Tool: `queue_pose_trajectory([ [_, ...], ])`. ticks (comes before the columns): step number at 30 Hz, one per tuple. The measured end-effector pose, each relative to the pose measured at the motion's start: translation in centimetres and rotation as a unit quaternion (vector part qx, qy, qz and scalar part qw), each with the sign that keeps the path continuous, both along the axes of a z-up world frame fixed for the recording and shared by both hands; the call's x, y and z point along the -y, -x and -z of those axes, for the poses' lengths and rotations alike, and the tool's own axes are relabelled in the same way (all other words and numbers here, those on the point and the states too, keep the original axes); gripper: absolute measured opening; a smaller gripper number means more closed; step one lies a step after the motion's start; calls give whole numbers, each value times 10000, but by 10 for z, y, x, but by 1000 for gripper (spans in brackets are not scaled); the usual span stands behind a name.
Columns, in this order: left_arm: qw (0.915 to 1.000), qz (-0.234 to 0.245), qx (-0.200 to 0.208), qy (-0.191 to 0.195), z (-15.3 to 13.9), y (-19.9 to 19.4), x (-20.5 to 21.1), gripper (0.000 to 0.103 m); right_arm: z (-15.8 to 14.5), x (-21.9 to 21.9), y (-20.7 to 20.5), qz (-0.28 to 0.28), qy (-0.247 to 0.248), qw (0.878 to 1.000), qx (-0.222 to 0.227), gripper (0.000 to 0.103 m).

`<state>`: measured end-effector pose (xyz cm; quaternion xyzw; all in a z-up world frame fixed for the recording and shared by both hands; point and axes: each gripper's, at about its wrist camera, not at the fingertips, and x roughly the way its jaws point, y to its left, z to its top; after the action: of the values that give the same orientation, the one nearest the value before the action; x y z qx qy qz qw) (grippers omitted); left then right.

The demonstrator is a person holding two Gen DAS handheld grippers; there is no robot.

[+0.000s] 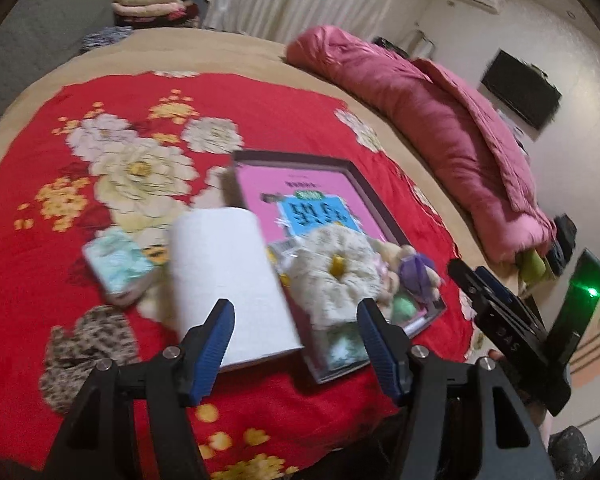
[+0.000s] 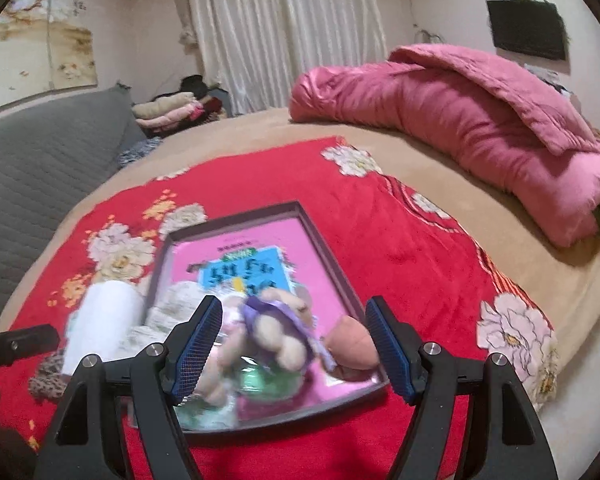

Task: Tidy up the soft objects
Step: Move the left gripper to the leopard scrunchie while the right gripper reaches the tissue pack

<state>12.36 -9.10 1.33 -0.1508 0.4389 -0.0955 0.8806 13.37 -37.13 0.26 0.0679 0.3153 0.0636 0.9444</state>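
Left gripper (image 1: 296, 320): matte black angular arms, round silver screw heads at the pivots, fingers faced with ribbed blue pads (image 1: 216, 344). Right gripper (image 2: 294, 344) is built the same, its blue pads (image 2: 198, 350) showing a fine grid texture. Beside the left gripper, the right one's black body carries pale embossed letters and a glowing green light.

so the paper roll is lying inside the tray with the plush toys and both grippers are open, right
Not quite. The paper roll lies outside the tray, on the red floral blanket beside the tray's left edge, as the left wrist view shows. The plush toys are in the tray, and the left gripper and right gripper are both open, holding nothing.
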Motion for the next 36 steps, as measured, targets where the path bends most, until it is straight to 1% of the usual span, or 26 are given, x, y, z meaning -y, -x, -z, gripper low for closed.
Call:
queue_pose_trajectory([
  [4,9997,-206,-45,118,-2,10,-22,63,-19,-20,5,-259,-37,9995,177,76],
  [8,9991,-389,-40,180,-1,25,-43,63,-37,-47,15,-671,-80,9970,374,76],
  [16,9964,-761,-110,359,11,46,-83,63,-54,-101,27,-1320,90,9905,378,76],
  [21,9914,-1243,-231,346,26,53,-113,63,-70,-136,39,-1764,247,9829,463,76],
  [27,9868,-1487,-473,441,50,56,-140,63,-74,-182,45,-2263,347,9728,356,76],
  [31,9858,-1519,-584,424,64,56,-146,63,-68,-217,40,-2715,367,9617,10,76],
  [34,9859,-1515,-624,335,74,55,-149,63,-63,-238,36,-2869,533,9564,-112,76],
  [36,9860,-1497,-639,356,83,54,-151,63,-59,-254,32,-2967,654,9526,-177,76],
])
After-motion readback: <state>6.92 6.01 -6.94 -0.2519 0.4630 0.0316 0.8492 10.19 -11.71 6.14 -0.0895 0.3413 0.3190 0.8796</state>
